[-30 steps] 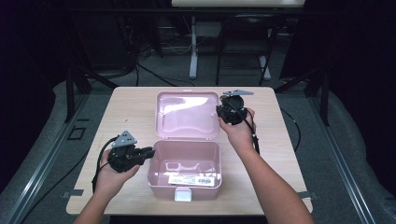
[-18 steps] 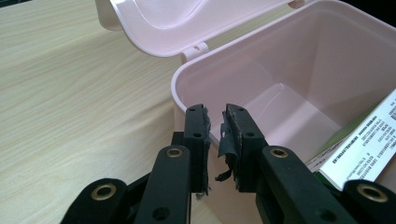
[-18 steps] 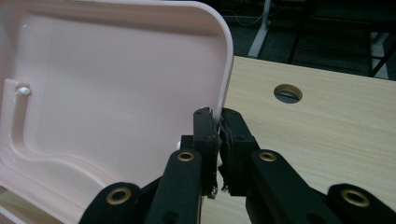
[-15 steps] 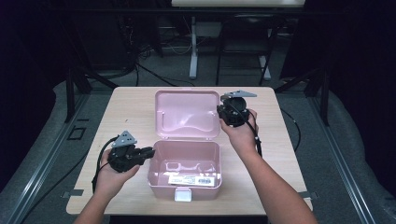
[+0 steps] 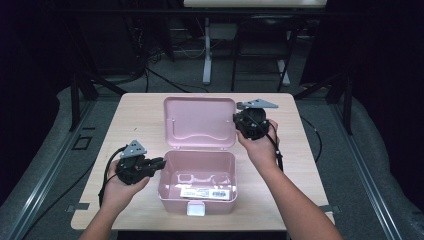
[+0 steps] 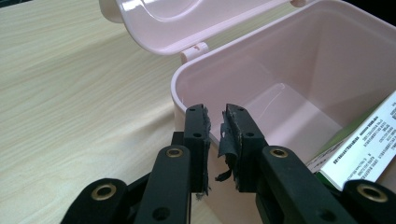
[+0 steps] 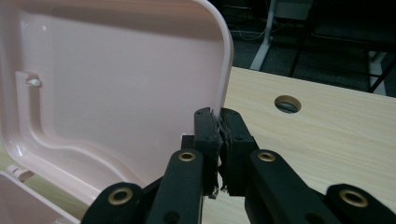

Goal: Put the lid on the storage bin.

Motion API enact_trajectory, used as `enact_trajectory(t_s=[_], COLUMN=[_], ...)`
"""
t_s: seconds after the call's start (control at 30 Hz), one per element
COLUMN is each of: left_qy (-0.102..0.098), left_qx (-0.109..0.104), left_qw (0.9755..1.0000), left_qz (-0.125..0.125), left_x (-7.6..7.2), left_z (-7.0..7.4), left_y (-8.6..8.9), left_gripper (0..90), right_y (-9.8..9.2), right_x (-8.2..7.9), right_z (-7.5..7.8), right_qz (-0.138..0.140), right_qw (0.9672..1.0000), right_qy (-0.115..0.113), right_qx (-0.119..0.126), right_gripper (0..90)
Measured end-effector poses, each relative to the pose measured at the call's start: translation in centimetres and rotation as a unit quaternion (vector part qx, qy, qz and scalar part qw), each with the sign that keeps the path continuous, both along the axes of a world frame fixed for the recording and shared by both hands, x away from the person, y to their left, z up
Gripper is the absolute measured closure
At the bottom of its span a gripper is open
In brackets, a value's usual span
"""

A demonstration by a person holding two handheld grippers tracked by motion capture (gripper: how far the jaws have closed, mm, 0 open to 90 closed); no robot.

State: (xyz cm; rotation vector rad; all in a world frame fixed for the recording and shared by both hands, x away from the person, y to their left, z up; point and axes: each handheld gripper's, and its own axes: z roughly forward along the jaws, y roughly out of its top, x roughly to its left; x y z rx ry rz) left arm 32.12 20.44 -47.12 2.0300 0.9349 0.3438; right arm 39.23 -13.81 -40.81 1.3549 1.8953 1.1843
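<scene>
- The left gripper (image 5: 159, 163) sat at the left wall of the pink box (image 5: 197, 210), which stood open at the near middle of the table (image 5: 130, 120). In the left gripper view its jaws straddled that wall's rim, one pad outside and one inside, narrowly parted; they looked pinched on the rim to steady the box.
- Inside the box lay a printed packet (image 5: 205, 192) on the floor, well right of that grip.
- The lid (image 5: 200, 121) stood tilted back from the hinge on the box's far side, its long axis running left to right across the table.
- The right gripper (image 5: 239, 121) was at the lid's right edge; the right gripper view showed its jaws nearly closed, clamping that thin edge.
- So the lid hung from the right hand, the nearer one; any swing about the hinge would likely be its work.
</scene>
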Motion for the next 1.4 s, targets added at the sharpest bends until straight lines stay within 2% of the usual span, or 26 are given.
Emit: enact_trajectory(t_s=[0.27,0.4,0.6,0.8,1.13,1.4], left_qy=[0.000,0.000,0.000,0.000,0.000,0.000], left_qx=[0.002,0.001,0.001,0.004,0.003,0.002], left_qw=[1.0000,1.0000,1.0000,1.0000,1.0000,1.0000], left_qz=[-0.001,0.000,0.000,-0.001,0.000,0.000], left_x=[0.0,0.0,0.0,0.0,0.0,0.0], left_z=[0.0,0.0,0.0,0.0,0.0,0.0], left_y=[0.0,0.0,0.0,0.0,0.0,0.0], left_gripper=[79.3,79.3,79.4,79.4,79.5,79.7], right_y=[0.0,0.1,0.0,-0.2,-0.2,-0.3], right_x=[-1.2,-1.6,-1.9,-2.7,-4.5,-5.1], right_z=[0.3,0.4,0.5,0.4,0.4,0.4], right_qz=[0.006,0.007,0.009,0.012,0.019,0.023], right_qw=[0.9999,0.9996,0.9996,0.9994,0.9981,0.9979], right_qy=[-0.015,-0.023,-0.023,-0.034,-0.057,-0.060], right_qx=[-0.002,-0.015,-0.010,-0.004,-0.011,-0.009], right_gripper=[86.6,86.5,86.7,86.9,86.8,87.0])
